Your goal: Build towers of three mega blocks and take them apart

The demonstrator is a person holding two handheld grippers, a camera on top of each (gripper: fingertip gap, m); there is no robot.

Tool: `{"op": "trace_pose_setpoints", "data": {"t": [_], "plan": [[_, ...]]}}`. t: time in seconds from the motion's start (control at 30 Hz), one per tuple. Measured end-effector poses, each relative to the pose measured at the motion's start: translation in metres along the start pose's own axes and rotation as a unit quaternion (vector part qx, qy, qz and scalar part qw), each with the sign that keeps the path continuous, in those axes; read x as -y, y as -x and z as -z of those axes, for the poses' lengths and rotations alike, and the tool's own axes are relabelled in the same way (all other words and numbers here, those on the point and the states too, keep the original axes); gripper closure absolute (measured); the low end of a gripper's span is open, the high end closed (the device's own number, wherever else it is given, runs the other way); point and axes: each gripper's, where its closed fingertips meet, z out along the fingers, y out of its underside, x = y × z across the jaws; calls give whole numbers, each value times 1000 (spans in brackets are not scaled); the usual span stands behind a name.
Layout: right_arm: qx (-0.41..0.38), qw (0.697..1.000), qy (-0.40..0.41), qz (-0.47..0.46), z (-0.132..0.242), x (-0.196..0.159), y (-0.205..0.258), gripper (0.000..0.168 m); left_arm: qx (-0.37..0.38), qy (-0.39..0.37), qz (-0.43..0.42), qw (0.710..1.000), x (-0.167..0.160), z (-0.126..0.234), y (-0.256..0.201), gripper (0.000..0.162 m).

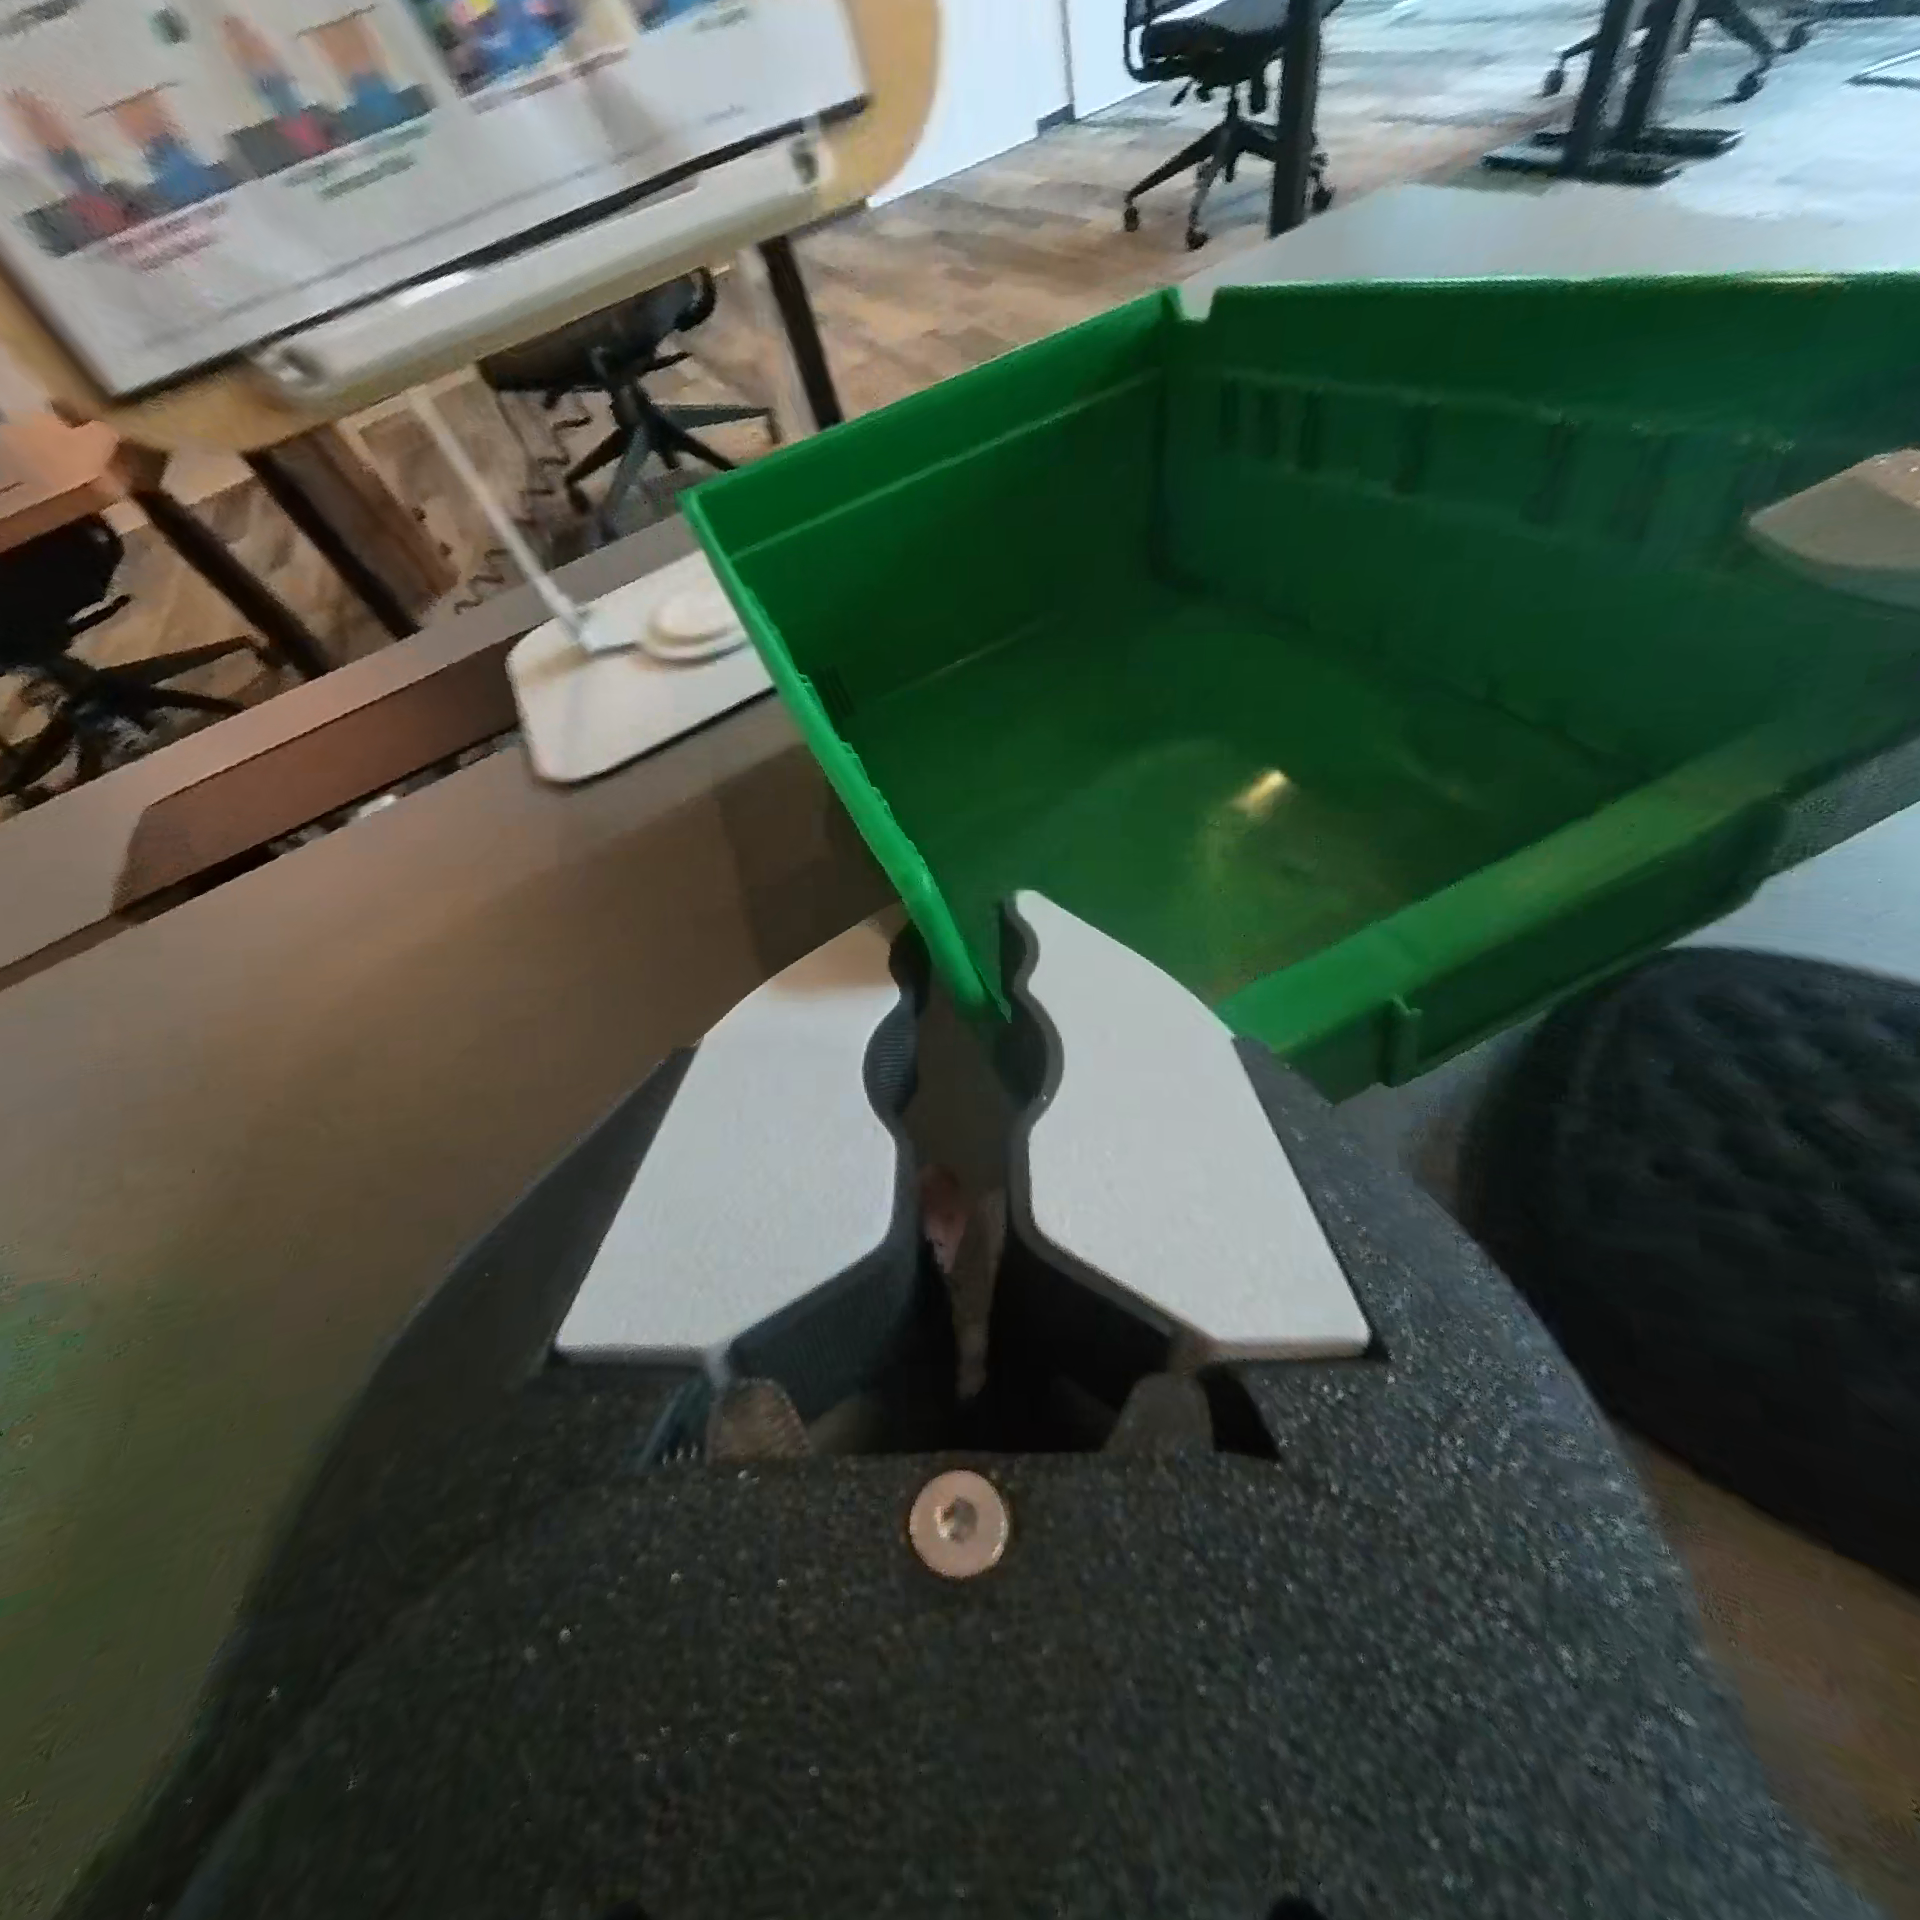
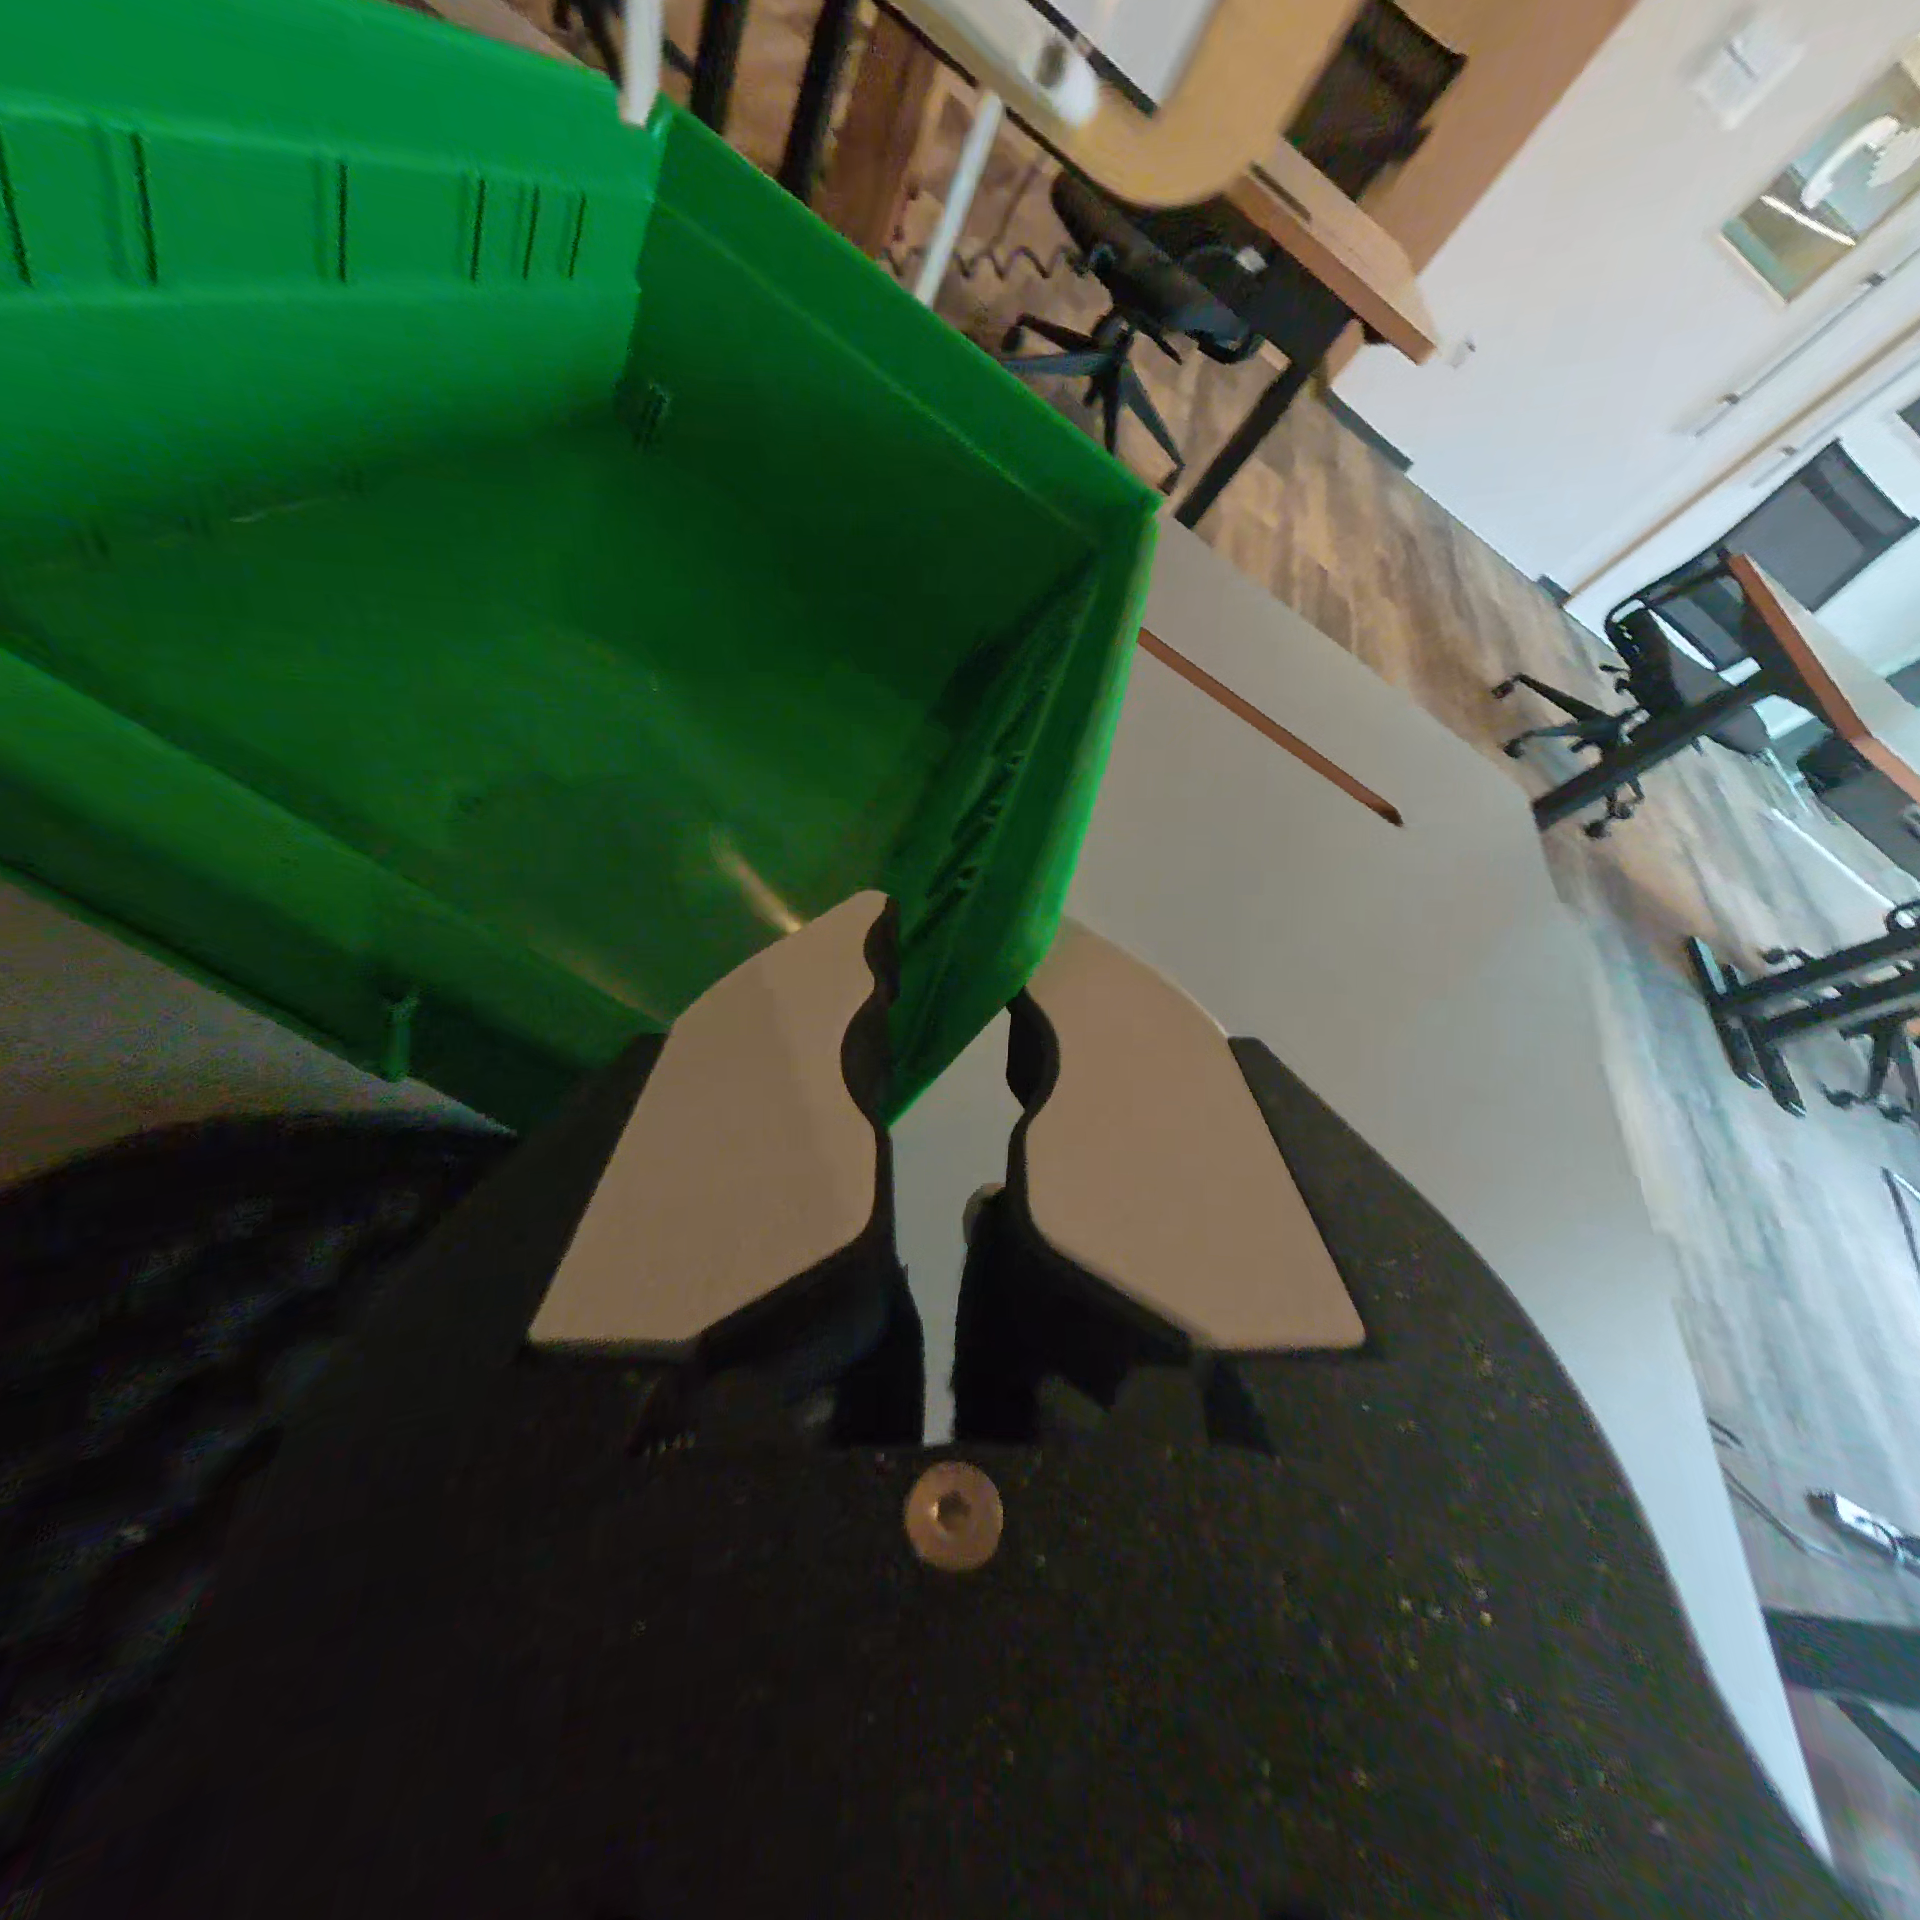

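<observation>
Both grippers are clamped on the green bin (image 1: 1299,665), one on each side wall. Left gripper (image 1: 971,997): jaws pinched on the near corner of the bin's left wall, the wall edge sandwiched between the fingers. Right gripper (image 2: 951,997): jaws gripping the bin's right wall (image 2: 997,790), one finger inside the bin and one outside.

The bin looks tilted and lifted off the counter (image 2: 1299,831); wide-angle distortion makes it hard to be sure how far. Its interior is bare green plastic with a light glare on the floor. No mega blocks visible in either view, so I can't tell where they are.

Beyond the bin in the left wrist view: a white lamp base (image 1: 623,686) on the counter and office chairs (image 1: 1216,114) on the floor behind.
</observation>
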Motion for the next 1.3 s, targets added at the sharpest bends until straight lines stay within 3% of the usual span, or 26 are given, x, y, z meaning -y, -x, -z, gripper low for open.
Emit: {"op": "trace_pose_setpoints", "data": {"t": [0.3, 0.47, 0.7, 0.93, 1.03, 1.1, 1.3], "plan": [[-62, 996, 3, -66, 19, -82, -108, 156, -67, -27, -47, 996, 36, -51, -123, 145], [-92, 990, 2, -107, 37, -124, -146, 160, -99, -42, -92, 990, 38, -54, -182, 141], [-93, 981, -19, -170, 61, -162, -165, 161, -128, -54, -150, 979, 30, -42, -245, 136], [-89, 984, -26, -155, 80, -176, -165, 155, -145, -56, -193, 969, 23, -26, -267, 132], [-95, 987, -44, -120, 90, -171, -165, 124, -154, -52, -205, 965, 21, -21, -264, 132], [-119, 985, -59, -112, 105, -165, -170, 113, -134, -67, -207, 967, 23, -16, -249, 125], [-124, 971, -151, -139, 151, -119, -156, 116, -121, -132, -194, 964, 33, 25, -213, 121]]}}
